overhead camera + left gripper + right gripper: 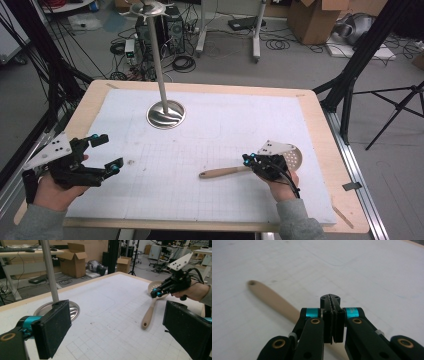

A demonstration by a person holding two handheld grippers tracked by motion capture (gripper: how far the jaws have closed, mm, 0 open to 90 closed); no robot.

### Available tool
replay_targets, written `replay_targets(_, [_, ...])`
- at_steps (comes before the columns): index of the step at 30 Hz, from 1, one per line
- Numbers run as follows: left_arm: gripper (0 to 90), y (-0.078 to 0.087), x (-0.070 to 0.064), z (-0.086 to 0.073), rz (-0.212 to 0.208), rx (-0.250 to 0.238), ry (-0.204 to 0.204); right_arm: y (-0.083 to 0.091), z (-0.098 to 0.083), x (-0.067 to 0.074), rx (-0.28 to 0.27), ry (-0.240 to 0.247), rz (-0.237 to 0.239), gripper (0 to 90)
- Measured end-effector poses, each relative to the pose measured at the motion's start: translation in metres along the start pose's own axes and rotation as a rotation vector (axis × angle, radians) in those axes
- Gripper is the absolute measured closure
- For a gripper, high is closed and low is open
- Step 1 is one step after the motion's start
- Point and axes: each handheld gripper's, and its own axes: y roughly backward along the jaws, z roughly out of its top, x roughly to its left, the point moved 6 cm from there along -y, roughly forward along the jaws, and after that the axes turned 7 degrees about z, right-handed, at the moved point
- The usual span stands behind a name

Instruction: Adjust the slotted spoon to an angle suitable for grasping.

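now my right gripper (248,159) hovers clenched on nothing above the wooden-handled slotted spoon (225,172) lying on the white gridded mat (210,150); my left gripper (106,152) waits, jaws spread wide, well apart.

Left tool (117,330) jaws wide apart over white mat (112,312); wooden-handled skimmer (150,311) ahead, right tool (156,292) above it.

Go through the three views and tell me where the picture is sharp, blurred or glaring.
High view: even light, sharp, glare on the stand base. Left gripper view: table grid sharp, near black pads soft. Right gripper view: jaws crisp, wooden handle and table blurred and washed out.
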Motion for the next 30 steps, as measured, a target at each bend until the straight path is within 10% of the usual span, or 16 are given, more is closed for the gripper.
replay_targets(13, [8.5,0.001,0.001,0.000,0.000,-0.001,0.002,-0.030,-0.007,0.054,0.121,0.124,0.169,89.6])
replay_targets(30, [8.5,0.003,0.001,-0.003,0.010,0.011,0.006,-0.056,-0.006,0.067,0.173,0.171,0.194,89.5])
